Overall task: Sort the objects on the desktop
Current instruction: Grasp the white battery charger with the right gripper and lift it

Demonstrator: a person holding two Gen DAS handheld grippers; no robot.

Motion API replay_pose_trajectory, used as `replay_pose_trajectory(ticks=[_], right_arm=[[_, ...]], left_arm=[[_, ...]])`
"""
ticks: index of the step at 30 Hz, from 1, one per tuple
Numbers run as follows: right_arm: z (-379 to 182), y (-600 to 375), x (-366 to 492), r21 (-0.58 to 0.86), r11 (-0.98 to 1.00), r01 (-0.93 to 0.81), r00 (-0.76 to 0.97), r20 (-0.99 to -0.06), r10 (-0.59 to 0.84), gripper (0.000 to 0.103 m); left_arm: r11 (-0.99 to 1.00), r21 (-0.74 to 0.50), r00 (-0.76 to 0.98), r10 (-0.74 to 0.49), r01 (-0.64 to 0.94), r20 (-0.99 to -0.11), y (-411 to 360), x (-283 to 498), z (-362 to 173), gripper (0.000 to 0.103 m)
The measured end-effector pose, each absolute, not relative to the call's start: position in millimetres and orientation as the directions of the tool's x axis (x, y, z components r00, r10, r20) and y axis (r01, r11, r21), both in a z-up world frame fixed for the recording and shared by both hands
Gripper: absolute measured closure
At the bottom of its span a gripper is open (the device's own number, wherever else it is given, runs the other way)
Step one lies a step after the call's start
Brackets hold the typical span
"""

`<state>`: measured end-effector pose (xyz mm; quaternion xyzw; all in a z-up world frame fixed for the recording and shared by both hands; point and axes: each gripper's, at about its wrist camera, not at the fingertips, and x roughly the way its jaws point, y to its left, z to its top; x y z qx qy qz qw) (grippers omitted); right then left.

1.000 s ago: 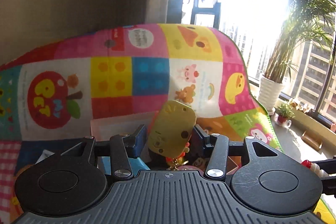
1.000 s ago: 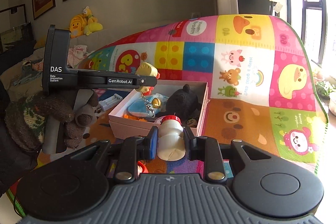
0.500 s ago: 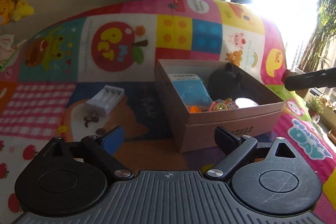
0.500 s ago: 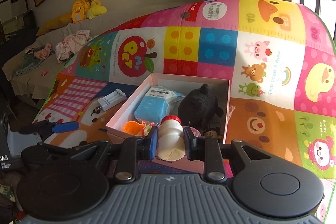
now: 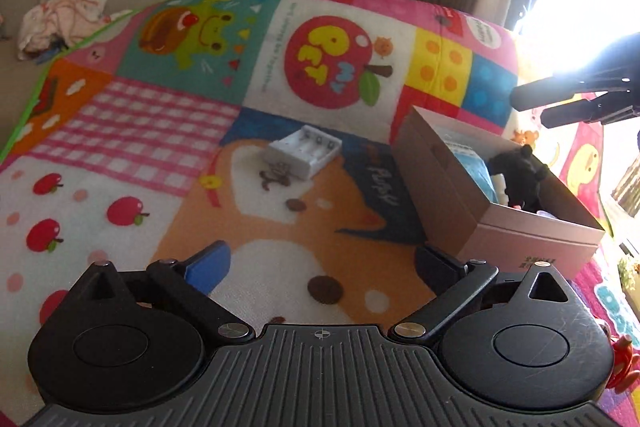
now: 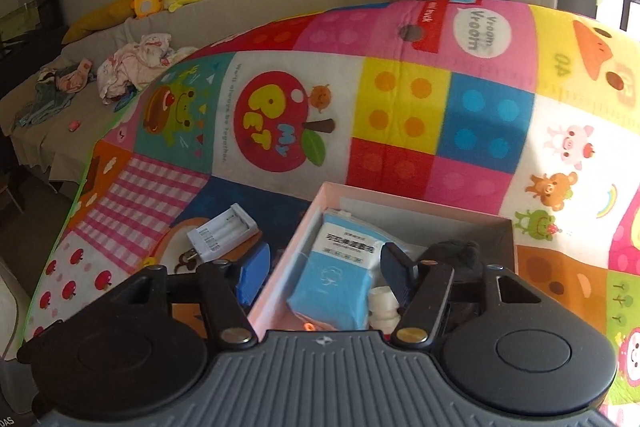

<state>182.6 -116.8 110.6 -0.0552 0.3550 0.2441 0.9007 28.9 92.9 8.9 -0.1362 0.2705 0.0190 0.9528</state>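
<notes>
My left gripper point(image 5: 322, 263) has its fingers spread wide, and nothing is between them. It hangs above the colourful play mat point(image 5: 168, 131) that covers the worktop. Ahead of it, the white battery charger point(image 5: 303, 151) lies flat on the mat, well apart from my fingers. The pink cardboard box point(image 5: 532, 239) stands to the right of the charger, near it but not touching.

My right gripper point(image 6: 326, 273) is also wide open and holds nothing. It hovers over the near left corner of the box point(image 6: 276, 279): the blue-padded finger is outside the left wall and the other finger is over the inside. In the box I see a blue and white packet point(image 6: 340, 275) lying flat, and just beside it, on the right, a small white bottle-shaped toy point(image 6: 382, 303). A black plush toy point(image 6: 456, 255) sits further right in the box, partly hidden behind my finger. From this view the charger point(image 6: 222, 235) lies left of the box.
</notes>
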Motion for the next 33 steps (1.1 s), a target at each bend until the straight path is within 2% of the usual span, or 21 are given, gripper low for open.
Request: replay_pose_trajectory(ticks=[1,3,6,8,11,16,17,19,21,24,30,33], right_arm=[[110,-101,187,0.080,0.857,-0.510,0.600,-0.680,0.421,0.036],[102,-58,205,0.118,0.819,-0.562,0.507,-0.733,0.453,0.019],[80,-2,236,0.150,0.807,-0.572,0.417,-0.794,0.443,0.016],[62,28,256,0.147,0.819,-0.554,0.380,-0.831,0.406,0.008],[33,56,278,0.107,0.878,-0.467,0.365,-0.881,0.301,0.007],[8,67,297,0.102,0.931,-0.351,0.321,-0.921,0.222,0.004],[8,68,294,0.092,0.925,-0.368,0.337,-0.914,0.225,0.006],[10,72,285,0.073,0.899,-0.432,0.343,-0.909,0.238,0.017],[13,74,273,0.044,0.866,-0.497,0.346,-0.906,0.245,0.039],[17,73,250,0.026,0.819,-0.574,0.334,-0.905,0.263,0.055],[27,45,200,0.061,0.771,-0.634,0.297,-0.901,0.316,0.056],[49,17,178,0.133,0.754,-0.643,0.281,-0.875,0.394,0.056]], left_arm=[[0.960,-0.254,0.851,-0.037,-0.114,-0.523,94,29,9,0.001],[0.962,-0.254,0.839,-0.060,-0.095,-0.540,92,30,8,0.001],[0.972,-0.231,0.825,-0.091,-0.049,-0.557,83,32,7,0.001],[0.975,-0.218,0.830,-0.084,-0.046,-0.551,79,30,7,0.001],[0.969,-0.242,0.828,-0.091,-0.055,-0.553,82,32,6,0.000],[0.952,-0.295,0.820,-0.109,-0.076,-0.562,90,35,4,0.000],[0.954,-0.292,0.820,-0.110,-0.072,-0.561,89,35,4,0.000],[0.955,-0.289,0.822,-0.116,-0.061,-0.558,88,34,5,0.000],[0.955,-0.291,0.821,-0.123,-0.054,-0.557,88,33,5,0.000],[0.955,-0.294,0.817,-0.140,-0.038,-0.560,87,33,5,0.000],[0.967,-0.237,0.784,-0.218,0.093,-0.581,65,24,5,0.000],[0.967,-0.214,0.775,-0.240,0.138,-0.585,54,15,6,0.000]])
